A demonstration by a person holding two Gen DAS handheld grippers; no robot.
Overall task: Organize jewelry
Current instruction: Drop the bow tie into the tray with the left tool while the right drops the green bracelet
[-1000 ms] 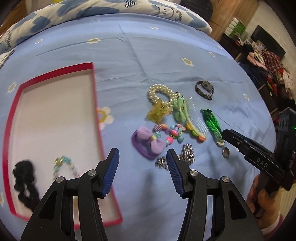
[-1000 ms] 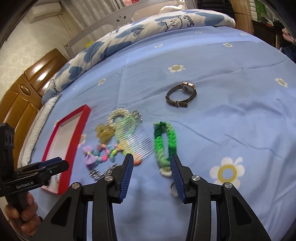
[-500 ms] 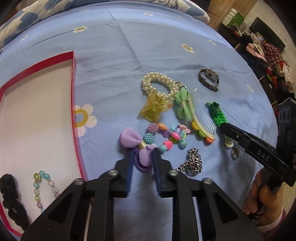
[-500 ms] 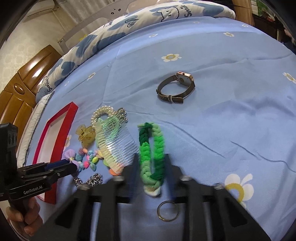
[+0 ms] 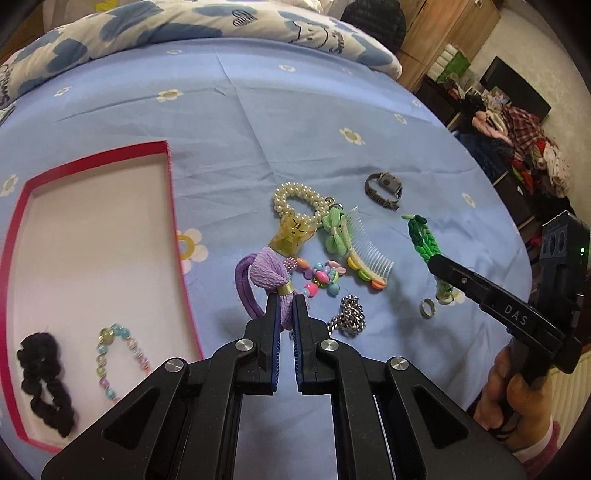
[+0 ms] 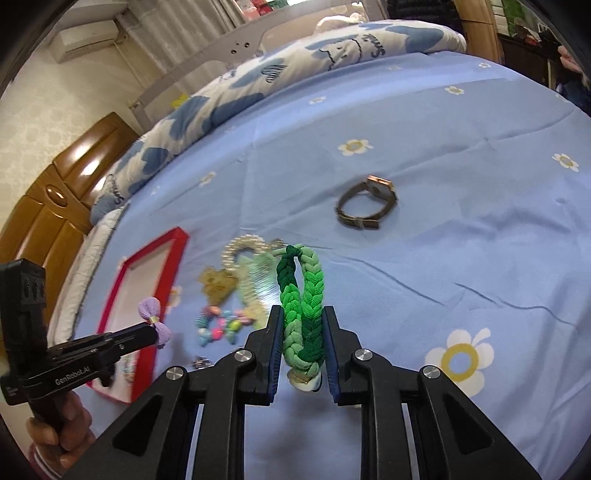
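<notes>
My left gripper (image 5: 285, 300) is shut on a purple bow hair tie (image 5: 266, 277) and holds it lifted off the blue bedsheet; it also shows in the right wrist view (image 6: 154, 322). My right gripper (image 6: 302, 318) is shut on a green braided band (image 6: 302, 295), also lifted; the band shows in the left wrist view (image 5: 422, 240). A red-rimmed tray (image 5: 170, 192) at the left holds a black scrunchie (image 5: 40, 369) and a pastel bead bracelet (image 5: 118, 360).
On the sheet lie a pearl bracelet (image 5: 299, 195), a yellow claw clip (image 5: 293, 234), a green bow (image 5: 334, 230), a clear comb (image 5: 369, 254), coloured beads (image 5: 321, 278), a silver chain (image 5: 351, 319), a ring (image 5: 427, 308) and a watch (image 5: 384, 186). A folded quilt (image 5: 184, 22) lies behind.
Both grippers closed from open. The left one took hold of the purple bow and the right one took hold of the green braided band; both items are raised off the sheet.
</notes>
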